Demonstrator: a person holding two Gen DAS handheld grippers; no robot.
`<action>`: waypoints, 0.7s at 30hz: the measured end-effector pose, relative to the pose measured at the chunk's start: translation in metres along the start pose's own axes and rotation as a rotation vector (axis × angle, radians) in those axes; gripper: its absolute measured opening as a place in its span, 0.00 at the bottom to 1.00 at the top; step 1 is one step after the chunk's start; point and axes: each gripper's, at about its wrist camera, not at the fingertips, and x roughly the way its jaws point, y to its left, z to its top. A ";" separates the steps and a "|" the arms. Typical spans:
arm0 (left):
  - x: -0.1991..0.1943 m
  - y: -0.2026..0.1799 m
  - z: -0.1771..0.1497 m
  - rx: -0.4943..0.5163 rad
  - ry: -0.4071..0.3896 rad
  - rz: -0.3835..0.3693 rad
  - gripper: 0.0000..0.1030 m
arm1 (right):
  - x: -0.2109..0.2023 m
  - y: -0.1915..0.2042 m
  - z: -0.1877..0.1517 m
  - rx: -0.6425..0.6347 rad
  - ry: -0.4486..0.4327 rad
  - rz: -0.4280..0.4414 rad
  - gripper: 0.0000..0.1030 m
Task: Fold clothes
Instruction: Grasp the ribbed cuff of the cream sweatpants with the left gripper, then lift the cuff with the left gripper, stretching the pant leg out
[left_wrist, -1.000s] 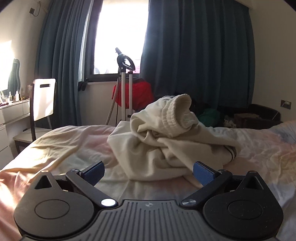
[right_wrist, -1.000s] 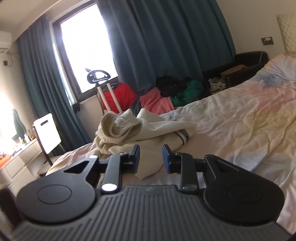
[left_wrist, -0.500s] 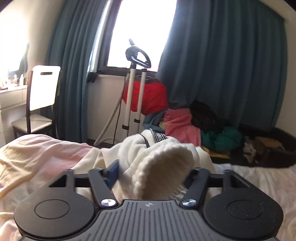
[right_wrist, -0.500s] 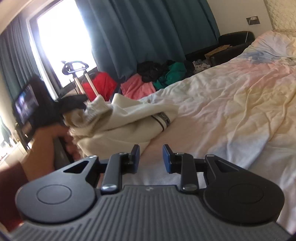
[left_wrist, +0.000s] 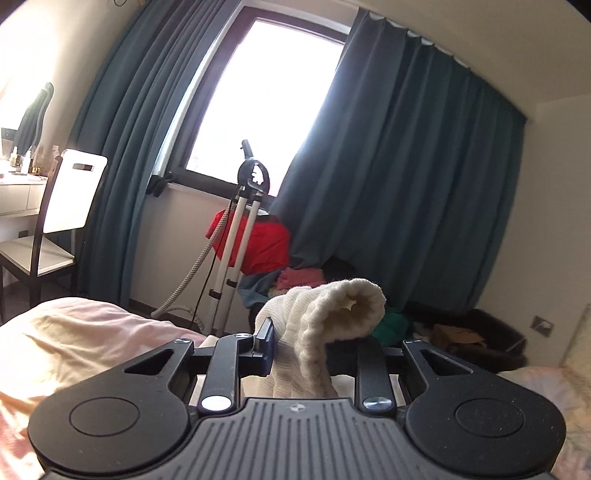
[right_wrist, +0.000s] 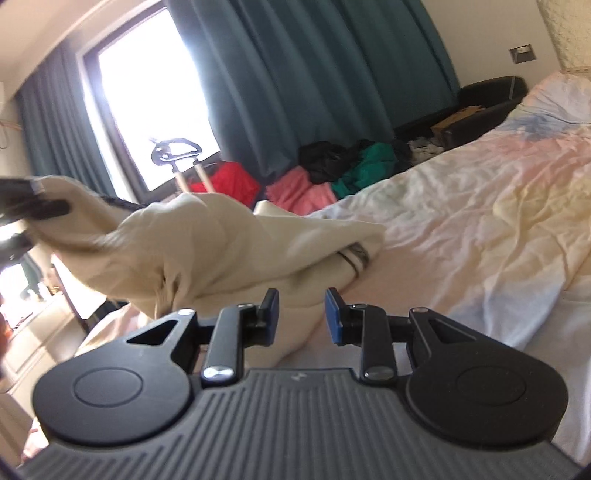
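A cream knitted garment lies crumpled on the pastel bed sheet, with one end pulled up to the left. My left gripper is shut on its ribbed edge, which bulges up and over between the fingers and hides the right fingertip. In the right wrist view the left gripper shows blurred at the far left, holding that raised end. My right gripper hovers low over the sheet beside the garment's near fold. It is open, with nothing between its blue pads.
Beyond the bed stand a garment steamer, a red cloth and teal curtains by the window. A pile of clothes lies on the floor. A white chair and dressing table are at the left.
My left gripper pushed into the garment, shut on its ribbed edge and lifted it off the bed. The right gripper moved closer to the garment and stayed open.
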 end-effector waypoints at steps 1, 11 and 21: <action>-0.017 0.007 0.001 0.004 -0.004 -0.008 0.25 | -0.003 0.002 0.001 0.006 0.003 0.023 0.30; -0.137 0.132 -0.029 -0.102 -0.011 0.052 0.24 | -0.048 0.038 -0.008 0.091 0.218 0.293 0.32; -0.125 0.195 -0.039 -0.215 0.057 0.129 0.18 | -0.035 0.097 -0.047 -0.091 0.320 0.145 0.37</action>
